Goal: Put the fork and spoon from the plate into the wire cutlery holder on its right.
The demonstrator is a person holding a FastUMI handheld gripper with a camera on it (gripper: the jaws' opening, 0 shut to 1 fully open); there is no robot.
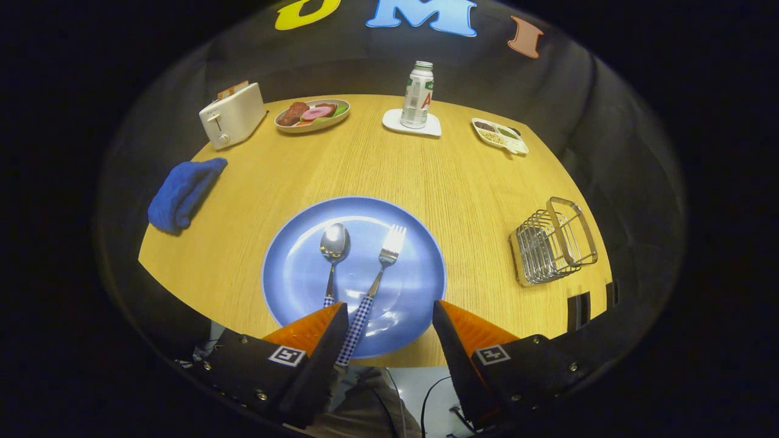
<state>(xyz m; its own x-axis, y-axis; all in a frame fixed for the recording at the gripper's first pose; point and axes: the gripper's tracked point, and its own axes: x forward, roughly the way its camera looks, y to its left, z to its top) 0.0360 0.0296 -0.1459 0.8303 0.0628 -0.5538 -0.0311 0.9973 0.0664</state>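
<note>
Jaws spread above plate (420, 255) holding fork (378, 277) and spoon (334, 249); wire holder (551, 243) empty.

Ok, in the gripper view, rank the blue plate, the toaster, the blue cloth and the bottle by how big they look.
1. blue plate, nearest, the open gripper over its near rim
2. blue cloth and toaster, too alike to rank
3. bottle, though farthest away

Blue plate (292, 274); fork (380, 267) & spoon (334, 246) w/ blue-white checked handles; blue cloth (182, 193); white toaster (233, 115).
</note>
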